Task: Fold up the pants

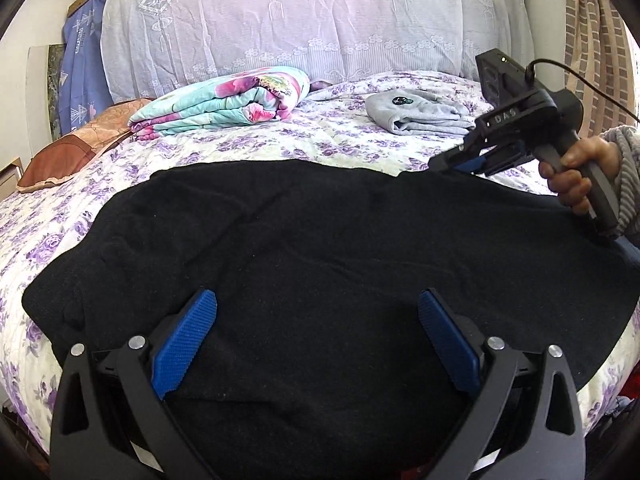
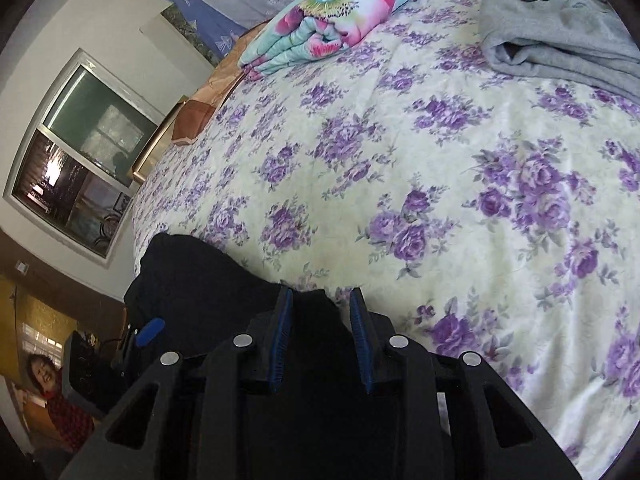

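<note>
Left wrist view: black pants [image 1: 320, 248] lie spread flat across the near part of the bed [image 1: 224, 148], one broad dark panel, apparently folded leg-on-leg only; further folds seem left to do. Left hand-held gripper [image 1: 318, 316] hangs over the near edge, fingers wide apart, gripping nothing. Right hand-held gripper [image 1: 456, 164] sits at the far right hem, nearly closed on cloth.

Right wrist view: right hand-held gripper [image 2: 320, 312] has its pads close together with a fold of pants [image 2: 200, 276] pinched between. Folded floral quilt [image 2: 320, 20] and grey garment [image 2: 560, 36] lie well apart, further up the bed; neither blocks the fold.
</note>
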`<state>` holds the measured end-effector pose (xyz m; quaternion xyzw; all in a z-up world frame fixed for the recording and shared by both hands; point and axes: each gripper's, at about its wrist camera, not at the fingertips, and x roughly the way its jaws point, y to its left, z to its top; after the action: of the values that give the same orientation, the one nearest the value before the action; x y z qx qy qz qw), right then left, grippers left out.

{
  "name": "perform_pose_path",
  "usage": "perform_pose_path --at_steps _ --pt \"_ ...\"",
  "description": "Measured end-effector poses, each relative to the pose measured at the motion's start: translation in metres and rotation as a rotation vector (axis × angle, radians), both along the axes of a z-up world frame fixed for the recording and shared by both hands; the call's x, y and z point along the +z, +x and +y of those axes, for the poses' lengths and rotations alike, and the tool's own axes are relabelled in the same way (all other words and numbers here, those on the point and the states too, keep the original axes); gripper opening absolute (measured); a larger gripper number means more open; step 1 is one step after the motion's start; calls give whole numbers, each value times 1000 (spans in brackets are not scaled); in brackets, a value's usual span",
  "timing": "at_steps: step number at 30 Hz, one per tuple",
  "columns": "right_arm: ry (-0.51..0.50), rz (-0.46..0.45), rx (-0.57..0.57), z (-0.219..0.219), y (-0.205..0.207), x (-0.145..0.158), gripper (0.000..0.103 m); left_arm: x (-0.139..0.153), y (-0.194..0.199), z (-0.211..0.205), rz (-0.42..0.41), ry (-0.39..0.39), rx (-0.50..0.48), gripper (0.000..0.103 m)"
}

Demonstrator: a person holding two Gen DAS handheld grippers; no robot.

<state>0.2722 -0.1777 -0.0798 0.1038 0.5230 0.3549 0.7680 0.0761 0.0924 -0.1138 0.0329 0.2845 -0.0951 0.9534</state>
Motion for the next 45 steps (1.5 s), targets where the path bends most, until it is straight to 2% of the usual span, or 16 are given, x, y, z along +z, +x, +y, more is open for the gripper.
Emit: perform_pose_path --at_steps 1,7,12,15,18,20,24,27,29,31,33,36,39,41,43,45 --pt "-4 -12 -1 2 -1 -1 8 0 0 0 -1 0 0 98" --pt "-28 -132 -62 -4 -4 22 1 1 1 -1 3 7 3 98" --pt "-120 -78 -65 6 12 -14 2 1 5 -3 18 11 12 98" --pt "-126 -106 -108 -1 9 1 14 5 5 -1 40 -4 14 98" --pt "-177 -242 -166 -6 -7 29 15 18 4 9 68 -82 7 98" --pt "-153 -274 -125 0 -21 40 14 31 2 22 63 -151 28 98" --pt "-143 -251 -20 28 -33 30 14 49 13 54 52 -204 156 98" --pt "-163 -138 -32 35 -18 -12 8 31 43 72 158 -264 190 98" --pt "-113 -100 -75 24 -13 -11 2 25 48 62 142 -175 215 98" --pt "-89 -156 -113 18 -22 5 9 29 47 50 140 -119 249 98" --pt "-88 -199 -96 19 -30 14 9 42 38 52 108 -197 211 98" --pt "-112 -105 -77 21 -27 -12 15 40 49 59 147 -204 220 98" --pt "-31 -63 -131 7 -24 -9 12 27 62 57 186 -159 268 98" --pt "-6 -139 -187 -6 -37 13 20 37 55 52 172 -154 270 98" --pt "36 -209 -207 -21 -57 35 41 45 45 57 160 -235 254 98" --pt "50 -280 -243 -38 -81 52 52 53 35 64 144 -313 247 98"
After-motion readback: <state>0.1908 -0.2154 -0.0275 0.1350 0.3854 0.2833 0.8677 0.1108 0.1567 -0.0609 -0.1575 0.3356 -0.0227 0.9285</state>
